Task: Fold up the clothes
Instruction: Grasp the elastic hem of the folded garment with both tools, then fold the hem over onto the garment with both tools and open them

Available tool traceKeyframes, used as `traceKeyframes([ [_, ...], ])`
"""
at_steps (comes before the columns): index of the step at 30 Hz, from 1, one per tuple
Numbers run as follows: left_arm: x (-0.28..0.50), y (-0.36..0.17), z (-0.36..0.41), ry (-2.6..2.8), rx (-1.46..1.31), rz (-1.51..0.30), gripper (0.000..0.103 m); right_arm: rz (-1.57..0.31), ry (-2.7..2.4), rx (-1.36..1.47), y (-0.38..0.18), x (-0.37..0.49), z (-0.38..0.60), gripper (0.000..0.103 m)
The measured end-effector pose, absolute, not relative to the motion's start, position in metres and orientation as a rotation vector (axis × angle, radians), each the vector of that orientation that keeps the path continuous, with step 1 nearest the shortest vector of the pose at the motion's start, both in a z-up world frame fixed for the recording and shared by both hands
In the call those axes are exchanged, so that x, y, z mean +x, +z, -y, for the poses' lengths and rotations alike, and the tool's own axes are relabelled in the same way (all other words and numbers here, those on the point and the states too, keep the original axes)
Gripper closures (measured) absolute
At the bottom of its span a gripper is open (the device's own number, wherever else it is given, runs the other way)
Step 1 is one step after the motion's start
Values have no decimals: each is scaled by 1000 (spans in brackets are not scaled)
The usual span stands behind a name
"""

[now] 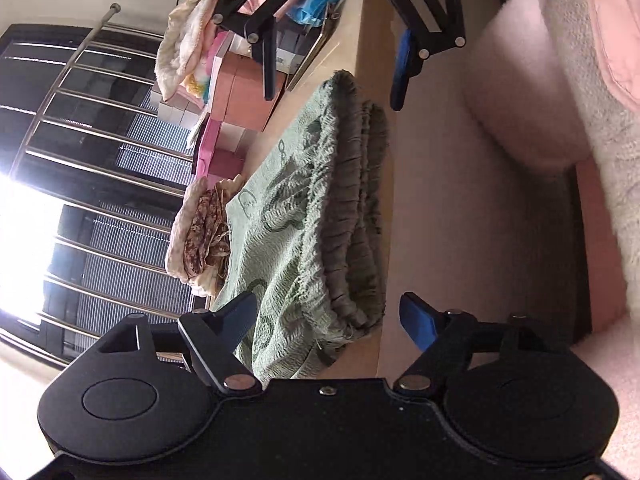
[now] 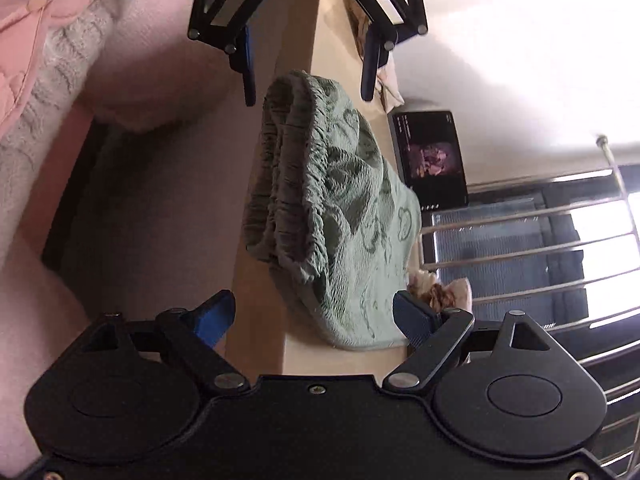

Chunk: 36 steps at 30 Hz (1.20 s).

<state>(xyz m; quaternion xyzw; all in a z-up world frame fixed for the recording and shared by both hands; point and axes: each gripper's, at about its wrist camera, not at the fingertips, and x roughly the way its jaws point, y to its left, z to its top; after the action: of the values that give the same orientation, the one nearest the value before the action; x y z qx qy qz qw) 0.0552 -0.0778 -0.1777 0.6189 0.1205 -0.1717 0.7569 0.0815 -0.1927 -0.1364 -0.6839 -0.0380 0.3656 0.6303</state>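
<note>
A green patterned garment lies folded on the light wood table, its gathered elastic waistband stacked along the table's edge. My left gripper stands open at one end of the garment, with a finger on each side of it. At the opposite end, facing it, my right gripper is open too. Neither grips the cloth.
A brown floral cloth sits on the table beyond the garment. Pink boxes and a cream garment crowd one end. Pink fleece fabric hangs beside the table edge. Window bars and a dark screen stand behind.
</note>
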Motion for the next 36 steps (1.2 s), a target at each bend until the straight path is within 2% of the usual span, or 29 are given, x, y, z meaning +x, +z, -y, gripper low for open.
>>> traceKeyframes([
  [1, 56, -182, 78, -376, 1366, -261, 39, 84, 851, -1559, -135, 81, 192, 18],
  [2, 56, -185, 77, -378, 1380, -261, 47, 81, 865, -1553, -133, 81, 191, 24],
  [3, 56, -187, 76, -379, 1388, -255, 51, 78, 879, -1546, -132, 80, 190, 33],
  [4, 57, -190, 76, -381, 1397, -249, 58, 75, 892, -1539, -130, 80, 189, 35],
  [6, 56, -190, 74, -398, 1405, -237, 62, 69, 920, -1525, -127, 79, 187, 50],
  [7, 54, -188, 72, -408, 1405, -232, 69, 66, 933, -1518, -126, 79, 186, 55],
  [8, 54, -185, 71, -421, 1402, -234, 72, 63, 947, -1511, -124, 78, 184, 72],
  [9, 53, -181, 70, -434, 1397, -237, 73, 60, 961, -1504, -123, 78, 183, 83],
  [14, 50, -126, 60, -557, 1272, -319, 77, 20, 1035, -1448, -109, 77, 177, 87],
  [16, 52, -97, 54, -631, 1185, -389, 77, -90, 1087, -1348, -82, 80, 171, 87],
  [19, 60, -45, 39, -765, 999, -511, 77, -361, 1204, -1076, -24, 102, 165, 87],
  [22, 77, -2, 23, -826, 847, -552, 77, -558, 1288, -827, 26, 137, 166, 87],
  [26, 125, 44, 4, -834, 719, -517, 77, -588, 1320, -662, 79, 194, 172, 87],
  [31, 230, 41, -16, -756, 640, -531, 77, -582, 1210, -541, 93, 292, 168, 87],
  [33, 285, 24, -24, -708, 525, -604, 72, -666, 1157, -454, 78, 346, 162, 86],
  [34, 320, 13, -28, -674, 438, -674, 61, -708, 1115, -397, 66, 371, 160, 84],
  [35, 349, -4, -32, -639, 345, -749, 43, -761, 1063, -315, 49, 398, 159, 81],
  [36, 374, -20, -39, -602, 241, -805, 39, -818, 1007, -223, 29, 421, 159, 77],
])
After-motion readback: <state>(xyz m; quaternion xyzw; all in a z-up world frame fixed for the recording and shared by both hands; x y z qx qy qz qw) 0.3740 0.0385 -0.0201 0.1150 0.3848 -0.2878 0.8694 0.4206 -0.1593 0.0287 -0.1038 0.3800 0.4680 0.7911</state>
